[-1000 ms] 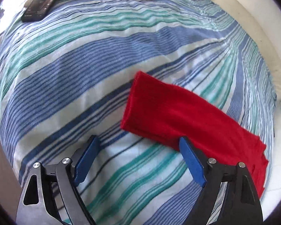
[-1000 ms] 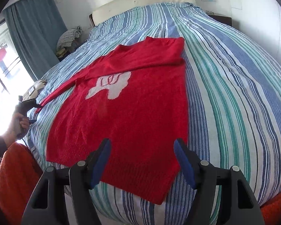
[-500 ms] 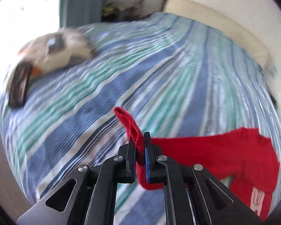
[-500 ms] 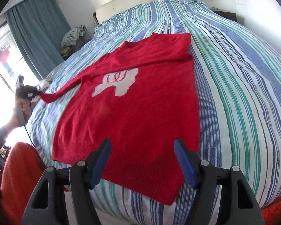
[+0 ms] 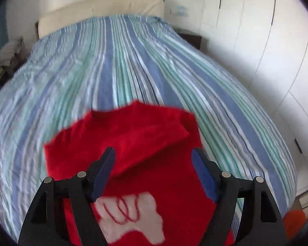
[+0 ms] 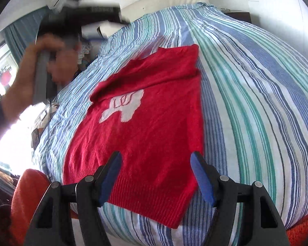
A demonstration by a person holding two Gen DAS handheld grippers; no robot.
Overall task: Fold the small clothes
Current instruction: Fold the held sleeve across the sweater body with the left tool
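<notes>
Where it pinched the sleeve (image 5: 154, 141) earlier, left hand-held gripper (image 5: 154, 170) now gapes wide, empty.

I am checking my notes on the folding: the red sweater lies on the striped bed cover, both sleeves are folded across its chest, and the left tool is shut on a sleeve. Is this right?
Not quite. The left tool is open, with nothing between its pads; the left wrist view shows this. The red sweater does lie on the striped bed cover with both sleeves folded across its chest.

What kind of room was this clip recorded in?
Most likely a bedroom: a bed with a striped blue-and-green duvet, a cream padded headboard against the wall, and white wardrobe doors alongside.
</notes>
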